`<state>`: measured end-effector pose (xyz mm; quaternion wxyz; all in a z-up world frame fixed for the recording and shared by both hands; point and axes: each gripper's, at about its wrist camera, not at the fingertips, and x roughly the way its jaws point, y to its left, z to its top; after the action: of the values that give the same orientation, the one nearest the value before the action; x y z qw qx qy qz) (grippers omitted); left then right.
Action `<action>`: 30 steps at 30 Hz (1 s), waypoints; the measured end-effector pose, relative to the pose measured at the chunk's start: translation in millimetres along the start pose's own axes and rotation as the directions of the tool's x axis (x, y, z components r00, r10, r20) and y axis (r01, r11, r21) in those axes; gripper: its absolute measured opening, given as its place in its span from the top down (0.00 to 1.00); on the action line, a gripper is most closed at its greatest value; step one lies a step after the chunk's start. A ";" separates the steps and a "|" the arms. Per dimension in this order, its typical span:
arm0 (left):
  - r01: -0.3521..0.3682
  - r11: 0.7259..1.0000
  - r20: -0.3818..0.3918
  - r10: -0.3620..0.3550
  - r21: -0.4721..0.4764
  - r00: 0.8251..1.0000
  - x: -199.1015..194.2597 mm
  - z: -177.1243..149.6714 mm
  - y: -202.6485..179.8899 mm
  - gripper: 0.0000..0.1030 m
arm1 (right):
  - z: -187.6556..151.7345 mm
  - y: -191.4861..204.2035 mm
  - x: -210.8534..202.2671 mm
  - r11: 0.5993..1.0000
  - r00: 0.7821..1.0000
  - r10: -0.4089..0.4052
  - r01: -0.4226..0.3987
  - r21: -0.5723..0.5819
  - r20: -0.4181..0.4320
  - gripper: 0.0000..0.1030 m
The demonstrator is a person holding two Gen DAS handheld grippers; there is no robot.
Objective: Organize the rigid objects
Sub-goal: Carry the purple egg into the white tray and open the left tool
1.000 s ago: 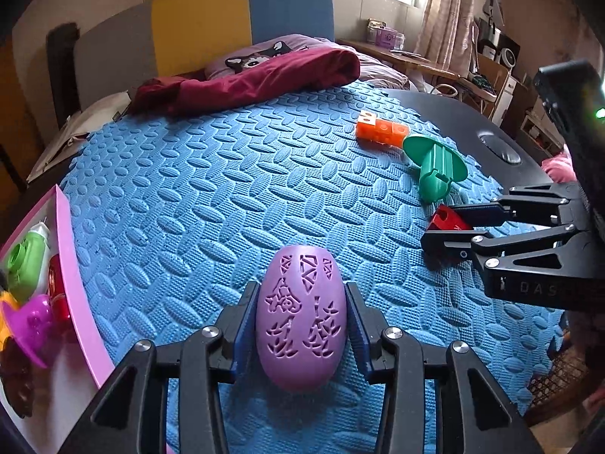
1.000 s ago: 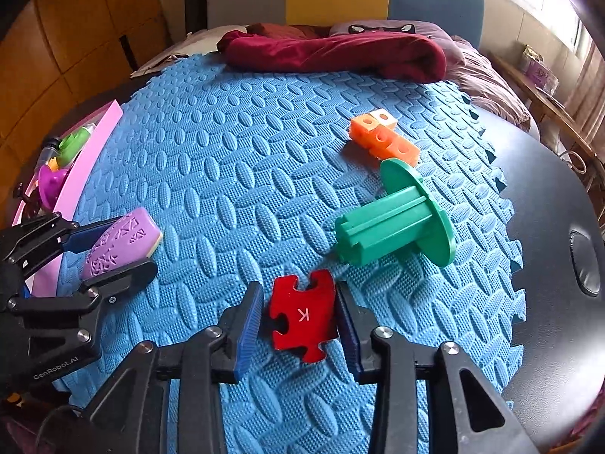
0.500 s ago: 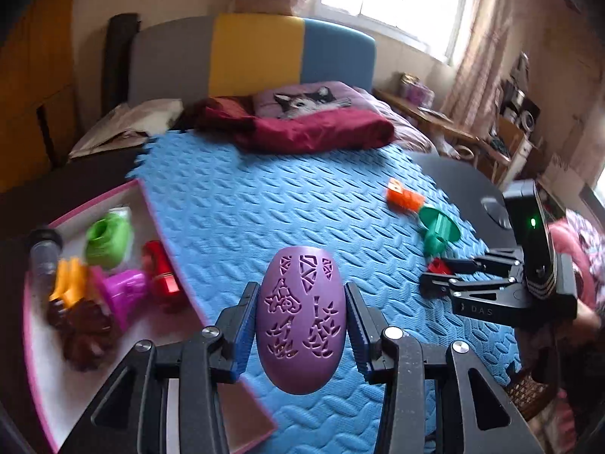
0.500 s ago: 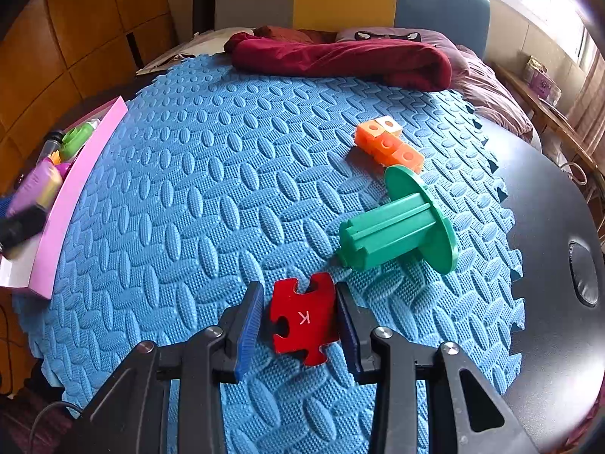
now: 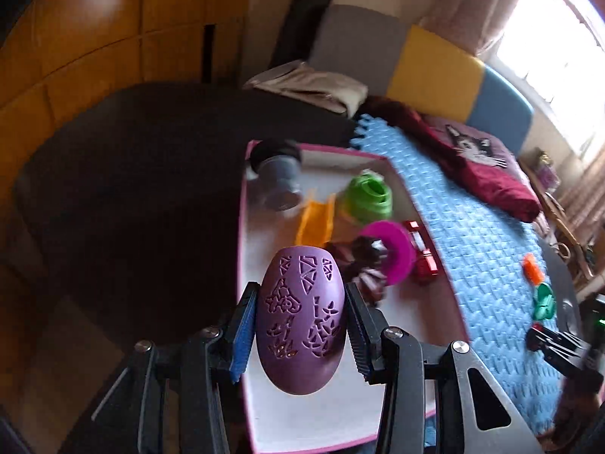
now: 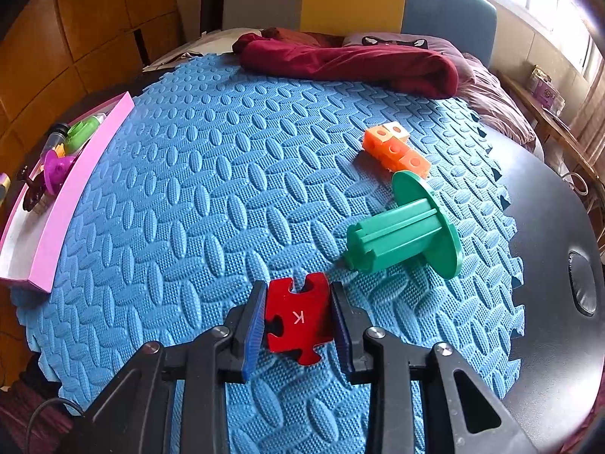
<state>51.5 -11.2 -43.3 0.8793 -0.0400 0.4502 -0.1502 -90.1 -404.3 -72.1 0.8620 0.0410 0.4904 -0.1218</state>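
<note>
My left gripper (image 5: 301,292) is shut on a purple egg-shaped shell (image 5: 300,321) with cut-out patterns, held above the near end of the pink-rimmed white tray (image 5: 325,416). In the right wrist view my right gripper (image 6: 298,290) points down at the blue foam mat (image 6: 211,189). Its jaws are closing on a red puzzle piece (image 6: 298,317) marked K, and both pads touch its sides. A green spool (image 6: 401,234) lies on its side just beyond, with a row of orange cubes (image 6: 397,147) behind it.
The tray holds a green piece (image 5: 366,196), a magenta spool (image 5: 393,249), an orange piece (image 5: 315,219), a grey cylinder (image 5: 278,178) and red (image 5: 423,249) and brown toys. A maroon cloth (image 6: 348,60) lies at the mat's far edge. Dark tabletop (image 6: 559,227) surrounds the mat.
My left gripper has carried the purple shell leftward off the mat to above the tray, rolling as it went. The right gripper stayed put and its pads closed in onto the red puzzle piece.
</note>
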 end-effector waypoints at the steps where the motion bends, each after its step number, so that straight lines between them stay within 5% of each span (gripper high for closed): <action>1: 0.001 1.000 -0.013 -0.002 -0.020 1.000 5.3 -0.9 4.7 0.57 | -0.1 0.2 0.0 1.000 1.000 -0.001 0.001 -0.002 0.000 0.69; 12: -0.061 0.998 -0.007 0.061 0.016 0.998 41.1 0.5 -3.0 0.57 | 0.2 -0.5 -0.1 1.000 1.000 0.004 -0.004 -0.004 0.001 0.69; 25: -0.119 0.990 0.055 0.114 0.078 0.992 27.6 -1.0 -14.6 0.54 | 0.0 -0.5 0.0 1.000 1.000 0.002 -0.002 -0.006 0.001 0.69; 30: -0.117 0.992 0.084 0.113 0.043 0.990 10.0 2.1 -14.3 0.44 | -0.2 -0.4 0.0 1.000 1.000 0.002 -0.002 -0.005 0.001 0.69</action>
<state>55.4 -27.9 -46.9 0.9047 0.0010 0.4120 -0.1082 -90.4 -404.7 -72.2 0.8625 0.0392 0.4902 -0.1196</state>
